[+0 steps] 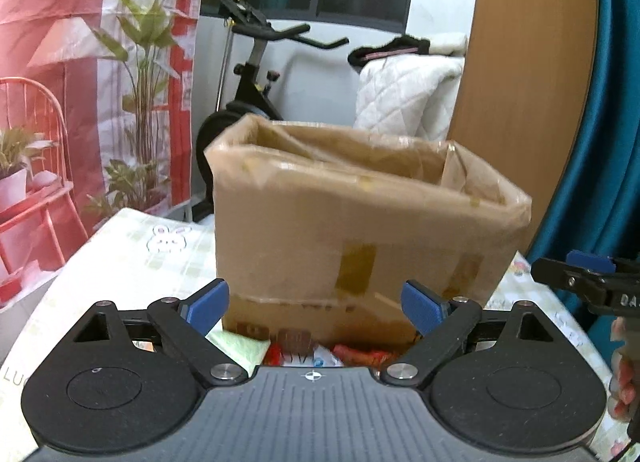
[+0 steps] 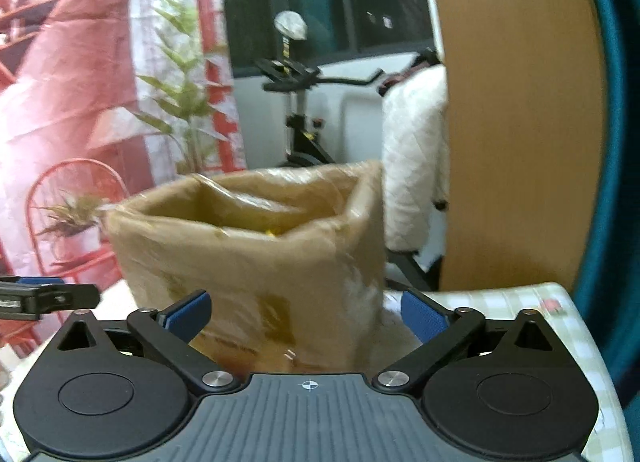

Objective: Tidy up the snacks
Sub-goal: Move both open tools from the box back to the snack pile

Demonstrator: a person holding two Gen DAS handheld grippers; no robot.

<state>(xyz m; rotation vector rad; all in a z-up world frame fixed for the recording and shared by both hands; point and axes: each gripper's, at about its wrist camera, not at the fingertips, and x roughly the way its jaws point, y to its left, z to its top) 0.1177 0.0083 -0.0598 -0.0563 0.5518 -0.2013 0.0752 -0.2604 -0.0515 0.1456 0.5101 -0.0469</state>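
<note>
An open-topped cardboard box [image 1: 360, 230] wrapped in clear tape stands on the table; it also shows in the right wrist view [image 2: 256, 254]. Several snack packets [image 1: 312, 350], pale green, brown and red, lie at its near foot, partly hidden behind my left gripper. My left gripper [image 1: 316, 306] is open and empty, just in front of the box. My right gripper [image 2: 306, 312] is open and empty, close to the box's right corner; it shows at the right edge of the left wrist view [image 1: 576, 274]. Something yellow [image 2: 274, 231] peeks out inside the box.
The table [image 1: 132, 246] has a pale checked cloth. Behind it are an exercise bike [image 1: 256, 74], a white quilted cover [image 1: 404, 94], a wooden panel [image 1: 532, 62], a teal curtain [image 1: 616, 142] and a red printed backdrop [image 1: 60, 62].
</note>
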